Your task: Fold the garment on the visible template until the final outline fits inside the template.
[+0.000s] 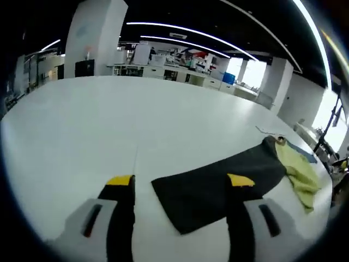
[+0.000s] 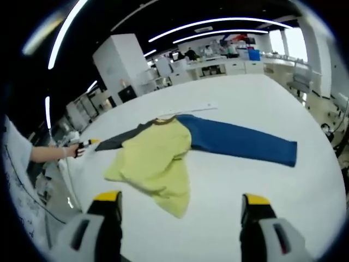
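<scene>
White table [image 2: 256,185] is seen running back toward a large hall with strip lights, pillars and cluttered benches. On it a garment [image 2: 163,155] is laid out flat: a yellow body, a dark grey sleeve [image 1: 218,188] stretched to one side and a blue sleeve [image 2: 240,143] stretched to the other. In the right gripper view the yellow body is rumpled, its lower hem turned toward the near table edge. The left claw [image 1: 180,183] is held released just above the table, its right jaw over the dark grey sleeve near the cuff, its left jaw over bare table; nothing is gripped. The right claw [image 2: 181,199] is likewise released, hovering near the yellow hem, apart from it. A person's hand [image 2: 70,151] is noted at the grey sleeve's far end.
</scene>
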Demonstrator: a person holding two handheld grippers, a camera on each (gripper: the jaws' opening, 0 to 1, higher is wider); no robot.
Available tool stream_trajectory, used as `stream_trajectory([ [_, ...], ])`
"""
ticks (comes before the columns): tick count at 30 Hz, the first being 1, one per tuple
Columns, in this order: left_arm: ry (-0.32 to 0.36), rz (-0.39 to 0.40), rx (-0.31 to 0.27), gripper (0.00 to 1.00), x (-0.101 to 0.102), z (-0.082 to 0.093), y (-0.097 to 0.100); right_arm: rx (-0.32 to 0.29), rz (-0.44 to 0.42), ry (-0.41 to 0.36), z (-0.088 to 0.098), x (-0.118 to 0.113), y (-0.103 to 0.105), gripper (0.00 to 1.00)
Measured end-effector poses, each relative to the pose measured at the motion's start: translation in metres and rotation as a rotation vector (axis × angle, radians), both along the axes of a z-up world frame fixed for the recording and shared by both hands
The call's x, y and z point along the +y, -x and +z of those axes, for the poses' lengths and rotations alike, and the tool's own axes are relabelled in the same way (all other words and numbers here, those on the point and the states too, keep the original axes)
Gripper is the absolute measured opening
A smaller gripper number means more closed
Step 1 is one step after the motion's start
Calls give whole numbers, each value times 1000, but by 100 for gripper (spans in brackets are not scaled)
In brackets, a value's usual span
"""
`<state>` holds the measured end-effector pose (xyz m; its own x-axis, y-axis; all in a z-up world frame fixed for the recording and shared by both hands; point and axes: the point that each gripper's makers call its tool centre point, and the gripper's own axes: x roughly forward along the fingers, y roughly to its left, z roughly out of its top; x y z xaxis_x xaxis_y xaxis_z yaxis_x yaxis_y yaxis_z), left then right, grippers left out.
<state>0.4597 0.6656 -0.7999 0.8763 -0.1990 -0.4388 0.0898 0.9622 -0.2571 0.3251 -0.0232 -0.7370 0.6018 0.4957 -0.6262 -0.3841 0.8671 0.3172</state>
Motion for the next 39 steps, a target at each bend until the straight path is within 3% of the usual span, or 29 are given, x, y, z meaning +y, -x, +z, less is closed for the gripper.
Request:
stream_trajectory([
  [7,39,-208,-33,99,-47,16,18,-6,19,-6,3,3,1,91],
  [23,20,-505,-93,98,-136,76,61,-54,42,-25,20,7,5,91],
  [39,-47,-750,-69,91,-218,84,117,-64,53,-36,21,-2,27,89],
])
